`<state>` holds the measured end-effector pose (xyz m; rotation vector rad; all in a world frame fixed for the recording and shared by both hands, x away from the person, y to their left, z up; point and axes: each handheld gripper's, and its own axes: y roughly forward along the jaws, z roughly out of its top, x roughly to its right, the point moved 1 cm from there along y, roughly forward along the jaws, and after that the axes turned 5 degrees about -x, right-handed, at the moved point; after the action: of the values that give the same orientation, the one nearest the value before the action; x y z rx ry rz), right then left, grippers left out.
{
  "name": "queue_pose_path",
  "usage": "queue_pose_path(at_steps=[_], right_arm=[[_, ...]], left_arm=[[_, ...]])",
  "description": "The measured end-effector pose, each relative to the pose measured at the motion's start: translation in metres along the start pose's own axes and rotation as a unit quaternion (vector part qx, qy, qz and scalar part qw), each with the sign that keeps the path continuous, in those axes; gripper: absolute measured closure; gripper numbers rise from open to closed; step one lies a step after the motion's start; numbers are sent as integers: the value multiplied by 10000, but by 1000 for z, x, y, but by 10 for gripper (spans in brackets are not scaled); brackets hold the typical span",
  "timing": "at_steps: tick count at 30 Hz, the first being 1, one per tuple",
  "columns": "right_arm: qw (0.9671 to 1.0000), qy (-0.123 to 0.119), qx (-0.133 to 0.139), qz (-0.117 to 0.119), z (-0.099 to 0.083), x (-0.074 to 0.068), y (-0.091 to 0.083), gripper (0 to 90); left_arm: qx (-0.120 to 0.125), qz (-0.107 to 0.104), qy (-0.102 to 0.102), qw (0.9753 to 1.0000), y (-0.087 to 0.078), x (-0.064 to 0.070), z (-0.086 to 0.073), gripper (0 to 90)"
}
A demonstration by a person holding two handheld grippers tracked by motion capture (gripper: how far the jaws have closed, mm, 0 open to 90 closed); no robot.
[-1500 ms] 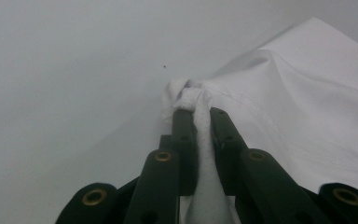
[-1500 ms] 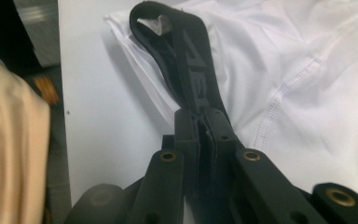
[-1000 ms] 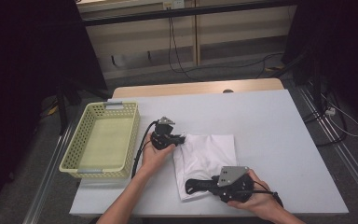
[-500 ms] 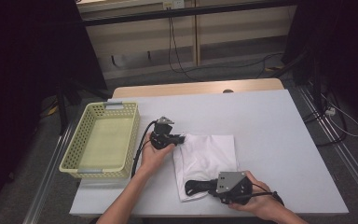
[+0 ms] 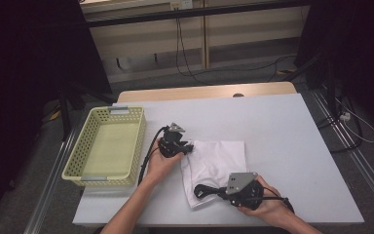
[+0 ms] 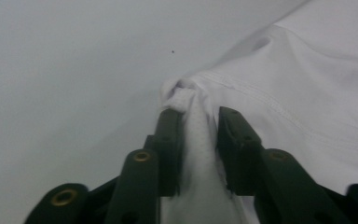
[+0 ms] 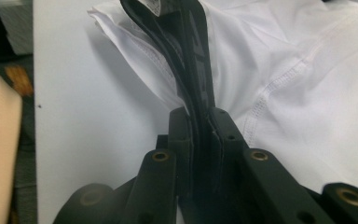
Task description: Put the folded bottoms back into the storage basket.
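On the white table (image 5: 292,146), both my grippers pinch the shirt (image 5: 221,161).
Left gripper (image 6: 199,122) nips a bunched corner; right gripper (image 7: 200,122) clamps its black collar (image 7: 191,56); basket (image 5: 80,170) beside.

— Where are you working, would you say?

— You're in a lab or recording room: a plain white table (image 5: 282,146) at centre frame, black curtains (image 5: 34,58) darkening the upper left and right, cables (image 5: 185,44) trailing down the back wall at the top, metal rails (image 5: 355,161) along the floor at right.
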<state>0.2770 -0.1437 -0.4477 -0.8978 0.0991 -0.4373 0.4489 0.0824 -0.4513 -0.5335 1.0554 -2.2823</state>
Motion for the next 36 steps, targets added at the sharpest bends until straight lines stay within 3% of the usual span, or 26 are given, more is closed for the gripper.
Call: queue_pose_path(at_steps=[1,2,3,7,10,13,14,15,16,18,19,20,26,36], right_arm=[[10000,0,0,0,0,0,0,806],[9999,61,53,87,0,1,-3,808],[9999,59,74,96,0,0,-4,808],[9999,0,40,140,1,-4,-4,808],[9998,43,54,182,1,-5,-5,807],[9997,56,72,221,1,-6,-5,807],[9995,61,90,303,3,-8,-6,807],[9995,61,90,303,3,-8,-6,807],[9995,19,87,310,4,-9,-6,806],[9994,-2,76,323,5,-10,-5,806],[9993,28,82,365,5,-9,-4,807],[9988,176,144,427,4,-7,-5,807],[9985,302,353,300,4,-6,-12,808],[9969,491,527,318,7,-3,-14,809]], left_arm=[[8,35,-25,10000,1,0,0,669],[40,76,-102,9999,1,-1,1,533],[30,82,-183,9998,2,-2,0,485],[-46,92,-262,9996,5,-5,-1,445],[-148,124,-161,9997,6,-2,0,411],[-180,153,-130,9996,7,2,1,438],[-201,81,-112,9997,6,3,2,547],[-189,-73,-104,9997,6,4,2,547],[-171,-294,-110,9994,7,5,1,667],[-169,-127,-150,9997,7,9,1,702],[-181,-197,-140,9995,7,10,2,739],[-158,-144,-157,9996,7,11,2,780],[-9,-173,-202,9996,5,9,2,813],[313,-300,-303,9986,-8,6,10,819]])
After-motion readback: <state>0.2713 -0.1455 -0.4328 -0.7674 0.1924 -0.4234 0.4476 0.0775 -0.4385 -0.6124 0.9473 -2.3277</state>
